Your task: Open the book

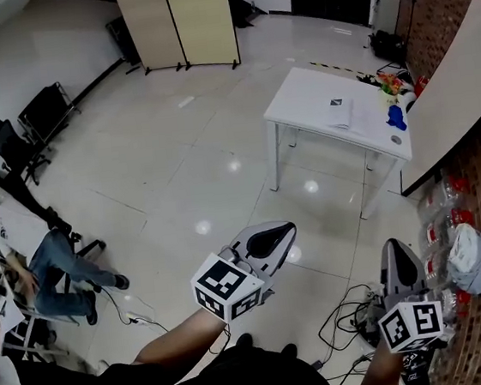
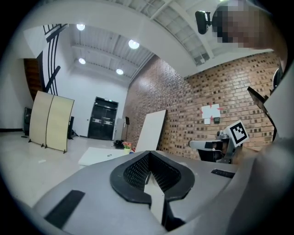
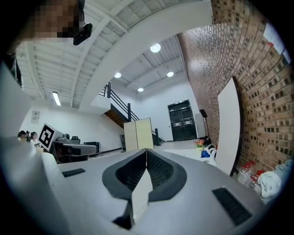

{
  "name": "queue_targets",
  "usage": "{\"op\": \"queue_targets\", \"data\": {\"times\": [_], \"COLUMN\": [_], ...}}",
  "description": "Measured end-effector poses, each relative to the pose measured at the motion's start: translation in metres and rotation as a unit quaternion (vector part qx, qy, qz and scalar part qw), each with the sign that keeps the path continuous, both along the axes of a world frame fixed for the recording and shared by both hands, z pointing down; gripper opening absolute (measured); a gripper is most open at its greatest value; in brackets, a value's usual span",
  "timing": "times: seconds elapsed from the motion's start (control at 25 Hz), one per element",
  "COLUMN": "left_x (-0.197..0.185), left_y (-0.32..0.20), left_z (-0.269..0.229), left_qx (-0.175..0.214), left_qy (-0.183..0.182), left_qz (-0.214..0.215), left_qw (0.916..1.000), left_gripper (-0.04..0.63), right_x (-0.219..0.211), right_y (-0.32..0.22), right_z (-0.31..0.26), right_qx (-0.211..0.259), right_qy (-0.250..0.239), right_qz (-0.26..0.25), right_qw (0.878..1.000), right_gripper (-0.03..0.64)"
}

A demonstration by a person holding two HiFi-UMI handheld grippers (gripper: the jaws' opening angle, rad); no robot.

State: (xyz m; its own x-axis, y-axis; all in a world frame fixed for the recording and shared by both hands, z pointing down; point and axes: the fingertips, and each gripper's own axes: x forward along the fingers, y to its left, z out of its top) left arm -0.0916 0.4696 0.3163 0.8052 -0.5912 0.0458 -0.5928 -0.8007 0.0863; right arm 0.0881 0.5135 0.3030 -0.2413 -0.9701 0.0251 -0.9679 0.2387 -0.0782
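The book [image 1: 340,113] lies closed on a white table [image 1: 307,98] far ahead across the floor. Both grippers are held level in the air, well short of the table and touching nothing. In the head view my left gripper [image 1: 281,230] is low in the middle and my right gripper [image 1: 393,247] is at the lower right. In the left gripper view the left gripper [image 2: 149,153] has its jaws together with nothing between them, and the table [image 2: 98,156] shows small beyond them. The right gripper [image 3: 146,150] is likewise shut and empty.
Colourful toys [image 1: 392,86] and a blue object [image 1: 397,116] sit at the table's far end. A large white board [image 1: 454,94] leans on the brick wall, with bags [image 1: 470,256] below it. Cables [image 1: 350,321] trail on the floor. A seated person [image 1: 59,268] is at the left, a folding screen [image 1: 176,22] behind.
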Motion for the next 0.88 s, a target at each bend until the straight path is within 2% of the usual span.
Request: {"op": "queue_targets", "data": {"times": [0.24, 0.6, 0.88], "left_x": [-0.025, -0.048, -0.047], "left_y": [0.012, 0.03, 0.036], "left_z": [-0.009, -0.013, -0.013], "left_qx": [0.008, 0.007, 0.005], "left_qy": [0.009, 0.021, 0.025], "left_qz": [0.004, 0.008, 0.013], "left_qw": [0.9999, 0.9997, 0.9996], "left_gripper": [0.003, 0.003, 0.003], "right_x": [-0.029, -0.057, -0.058], "right_y": [0.012, 0.029, 0.035], "right_z": [0.0, -0.013, -0.016], "right_qx": [-0.009, 0.002, 0.005], "right_qy": [0.014, 0.017, 0.02], "right_qz": [-0.004, -0.002, 0.003], "right_qw": [1.0, 1.0, 1.0], "right_gripper": [0.006, 0.005, 0.006]}}
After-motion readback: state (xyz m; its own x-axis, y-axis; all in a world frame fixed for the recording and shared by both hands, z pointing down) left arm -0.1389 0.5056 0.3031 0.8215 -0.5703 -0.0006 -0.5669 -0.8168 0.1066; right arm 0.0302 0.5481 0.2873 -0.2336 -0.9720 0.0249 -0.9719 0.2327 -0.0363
